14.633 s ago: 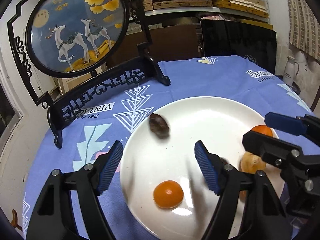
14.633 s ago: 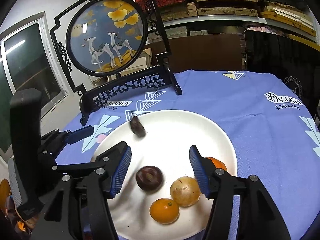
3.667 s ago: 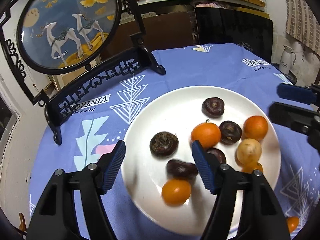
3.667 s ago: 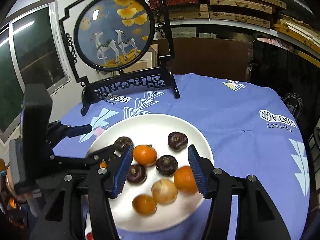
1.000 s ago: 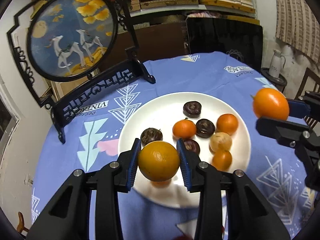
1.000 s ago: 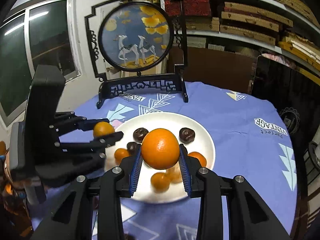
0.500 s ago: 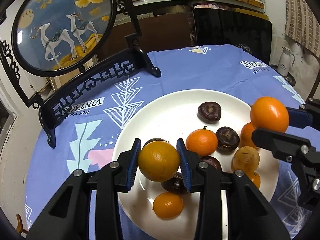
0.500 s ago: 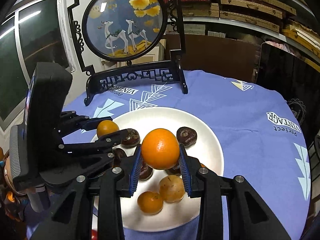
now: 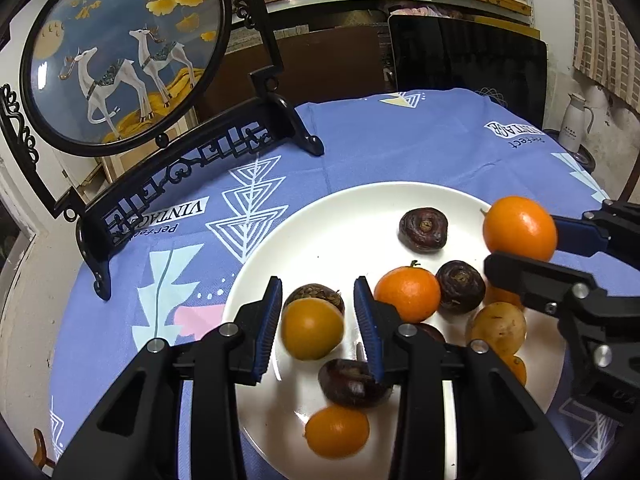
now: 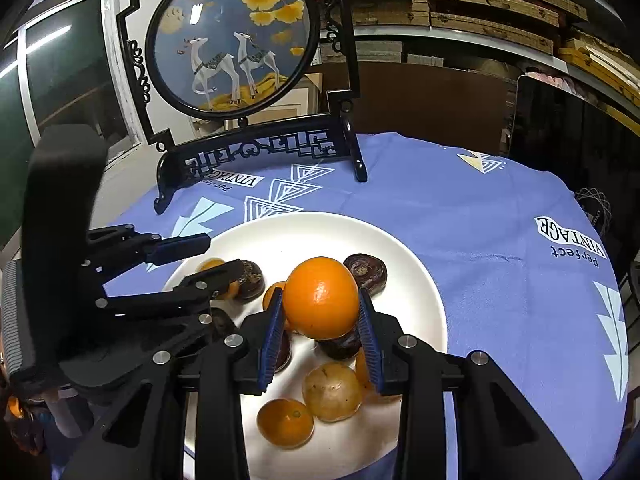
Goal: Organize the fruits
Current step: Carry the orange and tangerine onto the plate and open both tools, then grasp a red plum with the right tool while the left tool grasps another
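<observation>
- Two black claws with blue pads are reaching over a white plate (image 9: 340,232).
- Left gripper (image 9: 316,304) is standing narrowly parted: a blurred orange (image 9: 312,328) is sitting between its pads over the plate, with a sliver of gap showing on each side, so nothing is being pinched.
- Right gripper (image 10: 320,300) is clamping a large orange (image 10: 322,296) between its pads, above the fruit on the plate.
- On the plate, a small orange (image 9: 336,432) is lying nearest, and a dark wrinkled fruit (image 9: 352,384) is being partly covered by the left claw's finger.
- Further in, a stemmed orange (image 9: 408,294) is touching another dark fruit, with a yellowish fruit (image 9: 496,328) beside them; two more oranges are peeking out from behind the right claw's frame, mostly hidden.
- Lilac tablecloth (image 9: 400,140) is showing "Perfect VINTAGE" twice, reading upside down.
- Beyond the plate, a round deer screen (image 9: 120,52) in a black stand is being cut off at the picture's top edge.
- Farthest away, a white flask (image 9: 576,124) is carrying print too small to read.
</observation>
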{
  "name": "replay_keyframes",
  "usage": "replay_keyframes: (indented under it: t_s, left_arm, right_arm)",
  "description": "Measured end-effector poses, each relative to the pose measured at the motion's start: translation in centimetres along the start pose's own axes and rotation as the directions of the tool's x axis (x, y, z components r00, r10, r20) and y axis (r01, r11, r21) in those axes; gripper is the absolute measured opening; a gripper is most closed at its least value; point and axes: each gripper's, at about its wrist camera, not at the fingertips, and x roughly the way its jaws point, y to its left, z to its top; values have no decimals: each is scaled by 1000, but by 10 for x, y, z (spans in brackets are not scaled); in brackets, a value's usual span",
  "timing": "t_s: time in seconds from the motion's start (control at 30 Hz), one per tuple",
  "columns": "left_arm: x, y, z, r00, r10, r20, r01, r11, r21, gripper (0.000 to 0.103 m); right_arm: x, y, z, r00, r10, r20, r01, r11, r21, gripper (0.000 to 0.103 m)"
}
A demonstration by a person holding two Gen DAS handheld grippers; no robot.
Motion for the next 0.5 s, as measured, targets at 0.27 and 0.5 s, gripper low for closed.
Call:
replay_keyframes:
  t_s: [0.27, 0.5]
  left_arm:
    - [-10, -2, -3, 999, 27, 33, -28, 999, 22, 53]
    - [-28, -2, -10, 999, 26, 45, -27, 999, 25, 53]
  right_arm:
    - [-18, -3, 1, 997, -2, 72, 1, 1000, 18, 59]
    - [-46, -5, -12, 996, 15, 84, -19, 999, 43, 66]
